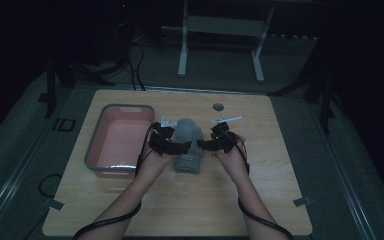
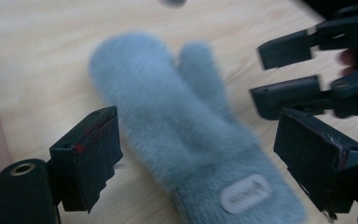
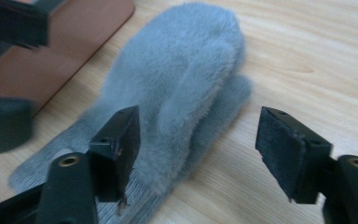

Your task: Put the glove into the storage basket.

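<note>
We see a grey fluffy mitten (image 1: pixel 188 140) lying flat on the wooden table (image 1: pixel 260 200), between the two grippers, its rounded fingertip end pointing away from the person and its ribbed cuff toward them. In the left gripper view the mitten (image 2: pixel 182 126) lies between that gripper's own jaws, thumb on the side toward the other gripper, and a small pale oval label (image 2: pixel 244 192) sits on the cuff; its writing is too blurred for us to read. In the right gripper view the mitten (image 3: pixel 182 93) is humped in the middle, with the thumb tucked along its near edge and the knit cuff running under the jaw on the bin's side.

The left gripper (image 1: pixel 174 145) has its jaws spread wide, one on each side of the mitten's cuff, holding nothing. The right gripper (image 1: pixel 211 144) is likewise wide apart and empty, its tips just beside the mitten's thumb side; it also shows at the edge of the left gripper view (image 2: pixel 284 70).

Beyond the left gripper, on its outer side, stands a pink bin with a grey rim (image 1: pixel 92 145), close to the mitten. Ahead of the right gripper a small round grey disc (image 1: pixel 218 106) is set in the table top. Farther off, past the table's far edge, stands a white metal frame (image 1: pixel 182 55) on the floor.
</note>
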Demonstrator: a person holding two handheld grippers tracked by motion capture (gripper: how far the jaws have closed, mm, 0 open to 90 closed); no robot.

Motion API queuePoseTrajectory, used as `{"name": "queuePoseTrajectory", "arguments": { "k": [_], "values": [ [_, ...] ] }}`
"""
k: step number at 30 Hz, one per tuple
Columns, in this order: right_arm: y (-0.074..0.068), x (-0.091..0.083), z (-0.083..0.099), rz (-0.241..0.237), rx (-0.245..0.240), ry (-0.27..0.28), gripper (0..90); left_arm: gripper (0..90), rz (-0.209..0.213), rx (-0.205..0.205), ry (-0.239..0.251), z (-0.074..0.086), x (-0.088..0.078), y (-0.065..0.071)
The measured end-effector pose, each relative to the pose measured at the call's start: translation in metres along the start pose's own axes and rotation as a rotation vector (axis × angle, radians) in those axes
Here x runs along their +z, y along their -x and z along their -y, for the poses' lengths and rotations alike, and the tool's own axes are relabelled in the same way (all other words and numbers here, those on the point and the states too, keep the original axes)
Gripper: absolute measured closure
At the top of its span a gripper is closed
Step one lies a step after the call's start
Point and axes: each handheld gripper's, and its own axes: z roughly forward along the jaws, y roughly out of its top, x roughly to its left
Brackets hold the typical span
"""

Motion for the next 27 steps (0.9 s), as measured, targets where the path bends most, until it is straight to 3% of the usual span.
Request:
{"name": "queuePoseTrajectory", "arguments": {
  "k": [1, 3, 4, 8, 15, 20, 25, 27],
  "values": [
    [0.001, 0.005, 0.000, -0.012, 0.012, -0.009, 34.3, 19.2, -0.023, -0.004, -0.033, -0.001, 0.006, 0.000],
    [0.003, 0.009, 0.001, -0.019, 0.022, -0.018, 34.3, 22.2, -0.023, -0.004, -0.033, -0.001, 0.006, 0.000],
    [0.006, 0.017, 0.003, -0.041, 0.044, -0.041, 38.3, 24.1, -0.070, -0.038, -0.087, -0.002, 0.022, -0.002],
    [0.010, 0.029, 0.006, -0.078, 0.085, -0.073, 41.4, 27.9, -0.071, -0.081, -0.124, -0.002, 0.035, -0.005],
    [0.018, 0.044, 0.015, -0.091, 0.141, -0.109, 34.5, 33.4, 0.017, -0.165, -0.148, 0.004, 0.048, -0.014],
    [0.020, 0.052, 0.018, -0.111, 0.145, -0.135, 34.4, 33.6, 0.063, -0.212, -0.151, 0.014, 0.056, -0.022],
    [0.018, 0.057, 0.017, -0.141, 0.134, -0.150, 46.0, 45.0, 0.100, -0.212, -0.158, 0.016, 0.060, -0.023],
    [0.019, 0.059, 0.016, -0.161, 0.152, -0.162, 51.7, 48.1, 0.131, -0.233, -0.155, 0.018, 0.062, -0.027]
  ]
}}
